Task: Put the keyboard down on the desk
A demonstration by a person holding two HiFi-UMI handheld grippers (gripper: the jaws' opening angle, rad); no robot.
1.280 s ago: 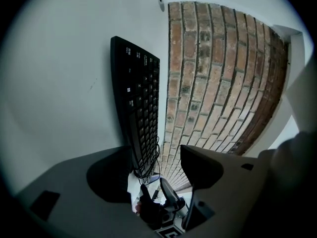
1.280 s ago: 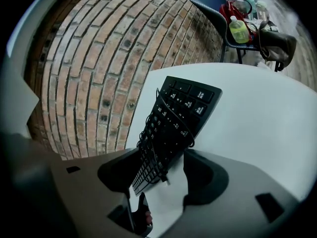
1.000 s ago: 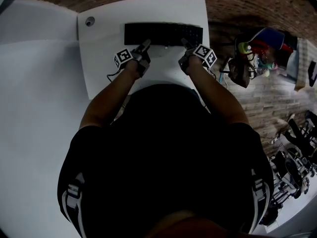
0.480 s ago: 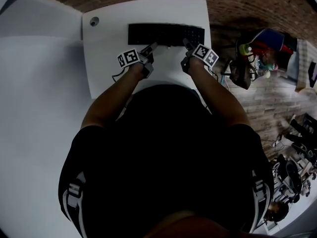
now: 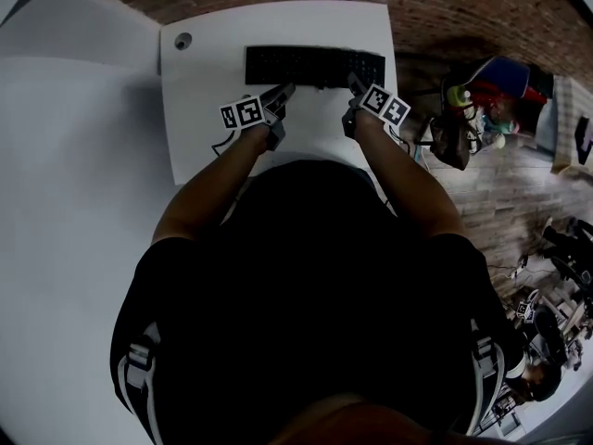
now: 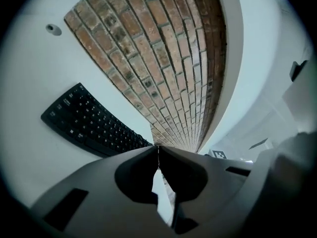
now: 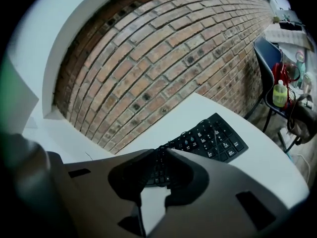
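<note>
A black keyboard (image 5: 315, 66) lies flat on the white desk (image 5: 204, 109), towards its far edge. My left gripper (image 5: 285, 90) is just in front of the keyboard's left half. It is shut with nothing between its jaws, and in the left gripper view the keyboard (image 6: 94, 123) lies off to the left of the left gripper (image 6: 158, 148). My right gripper (image 5: 354, 81) is at the keyboard's right front corner. Its jaws are closing, with a narrow gap and nothing held. In the right gripper view the keyboard (image 7: 213, 138) shows beyond the right gripper (image 7: 162, 155).
A round cable hole (image 5: 182, 40) sits at the desk's far left corner. A brick surface (image 5: 445, 7) runs behind the desk. To the right stand a chair (image 5: 505, 72) with bags and a green bottle (image 7: 280, 94). White panels border the left.
Both grippers' jaws have come together from wide open. The keyboard stays flat on the desk, and both grippers remain by its front edge.
</note>
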